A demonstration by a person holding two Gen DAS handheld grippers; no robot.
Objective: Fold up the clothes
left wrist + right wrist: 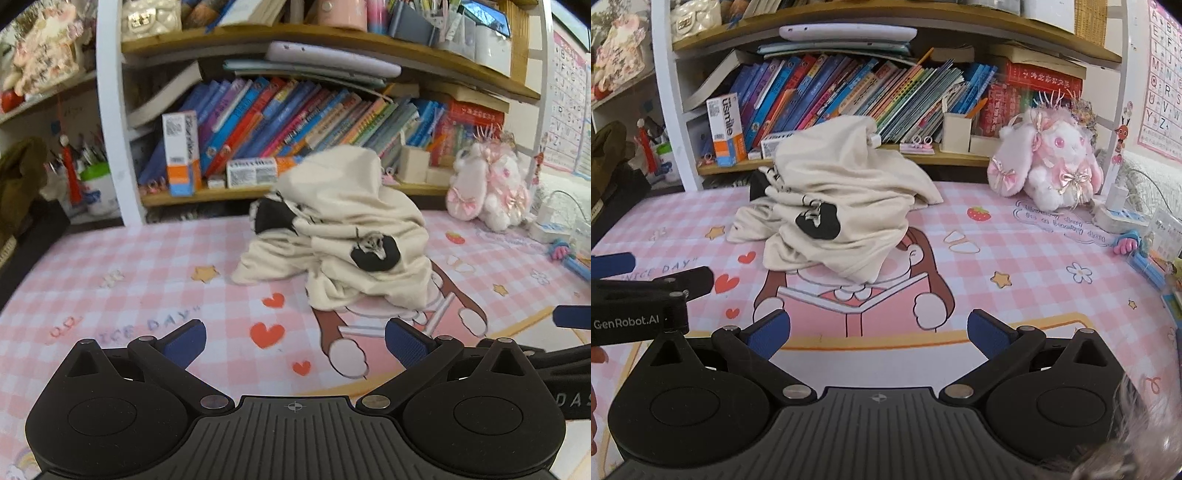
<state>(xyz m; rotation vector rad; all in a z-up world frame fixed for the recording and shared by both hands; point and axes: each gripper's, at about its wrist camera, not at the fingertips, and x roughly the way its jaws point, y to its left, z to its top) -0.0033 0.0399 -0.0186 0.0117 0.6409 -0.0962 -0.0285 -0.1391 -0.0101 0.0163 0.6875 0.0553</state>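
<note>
Left wrist view is showing the cream garment (pixel 332 229) lying crumpled in a heap at 12 o'clock on the pink checked mat (pixel 110 295), not folded. It is likely handling as light, soft and limp; a loose hem edge at 9 o'clock of the heap looks graspable. The left gripper (pixel 295 343) and right gripper (pixel 877 332) are both hovering with jaws wide apart, holding and touching nothing.

One crumpled garment (pixel 842 199), one plush rabbit (pixel 1049 162), two tools.
</note>
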